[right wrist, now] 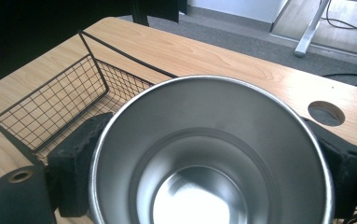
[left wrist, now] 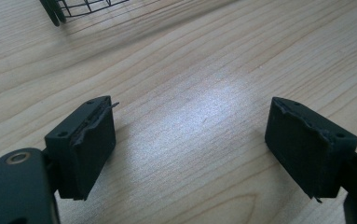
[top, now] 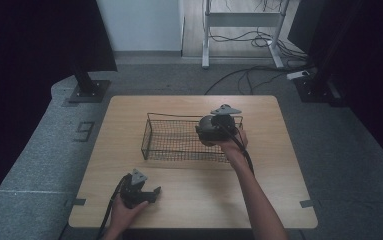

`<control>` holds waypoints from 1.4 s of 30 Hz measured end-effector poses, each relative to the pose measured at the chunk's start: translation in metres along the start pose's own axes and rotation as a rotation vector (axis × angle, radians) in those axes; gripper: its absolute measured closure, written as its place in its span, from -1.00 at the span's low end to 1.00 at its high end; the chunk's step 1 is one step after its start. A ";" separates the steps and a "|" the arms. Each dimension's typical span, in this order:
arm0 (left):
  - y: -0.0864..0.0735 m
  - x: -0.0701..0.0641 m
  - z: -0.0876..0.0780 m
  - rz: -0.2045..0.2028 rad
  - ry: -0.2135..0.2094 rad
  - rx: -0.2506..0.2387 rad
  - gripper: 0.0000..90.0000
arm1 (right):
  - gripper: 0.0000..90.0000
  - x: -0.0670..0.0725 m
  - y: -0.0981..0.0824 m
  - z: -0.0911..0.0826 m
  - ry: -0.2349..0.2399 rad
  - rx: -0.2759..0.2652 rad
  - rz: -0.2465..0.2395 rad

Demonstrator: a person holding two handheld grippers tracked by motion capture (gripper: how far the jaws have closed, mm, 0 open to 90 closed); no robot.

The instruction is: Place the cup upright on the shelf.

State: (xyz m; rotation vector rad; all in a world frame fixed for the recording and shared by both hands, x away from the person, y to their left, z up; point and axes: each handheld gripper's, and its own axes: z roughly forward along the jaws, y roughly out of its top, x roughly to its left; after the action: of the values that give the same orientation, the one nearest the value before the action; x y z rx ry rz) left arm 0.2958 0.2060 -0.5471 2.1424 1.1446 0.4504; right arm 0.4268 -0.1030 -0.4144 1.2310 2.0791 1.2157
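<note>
Right gripper clamps a steel cup between its jaws, mouth toward its camera, above the right end of the wire basket at mid-frame. Left gripper, jaws wide and empty, rests lower left on the table.

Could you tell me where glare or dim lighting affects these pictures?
High view: dim overall, both sides black, table evenly lit. Left gripper view: a pale glare patch on the wood between the open left gripper jaws. Right gripper view: a blown-out highlight in the cup bottom; top-left corner dark.
</note>
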 end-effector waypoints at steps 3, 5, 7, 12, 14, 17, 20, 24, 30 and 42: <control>0.000 0.000 0.000 0.000 0.000 0.000 -0.64 | -0.70 -0.001 0.000 0.004 -0.003 0.007 -0.001; 0.000 0.000 0.000 0.000 0.000 0.000 -0.64 | -0.70 -0.002 -0.001 0.007 -0.004 0.012 0.001; 0.000 0.000 0.000 0.000 0.001 0.000 -0.64 | -0.70 -0.003 -0.002 0.010 -0.004 0.013 0.007; 0.000 0.000 0.000 0.001 0.001 0.002 -0.64 | -0.70 -0.003 -0.007 0.018 -0.007 0.034 0.012; 0.000 0.000 0.000 0.001 0.000 0.003 -0.64 | -0.70 -0.003 -0.009 0.021 -0.008 0.039 0.017; 0.000 0.000 0.000 0.002 0.000 0.004 -0.64 | -0.70 -0.003 -0.011 0.024 -0.014 0.055 0.020; 0.000 0.000 0.000 0.001 0.000 0.004 -0.64 | -0.70 -0.004 -0.013 0.027 -0.017 0.068 0.029; 0.000 0.000 0.000 0.001 0.000 0.004 -0.64 | -0.70 -0.005 -0.017 0.031 -0.019 0.084 0.033; 0.000 0.000 0.000 0.001 0.001 0.003 -0.64 | -0.70 -0.006 -0.020 0.036 -0.024 0.101 0.040; 0.000 0.000 0.000 0.001 0.000 0.002 -0.64 | -0.70 -0.007 -0.028 0.043 -0.030 0.129 0.044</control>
State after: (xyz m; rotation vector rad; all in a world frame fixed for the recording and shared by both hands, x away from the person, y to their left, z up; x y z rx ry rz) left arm 0.2957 0.2060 -0.5470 2.1443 1.1448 0.4501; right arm 0.4481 -0.0951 -0.4613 1.3510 2.1480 1.0896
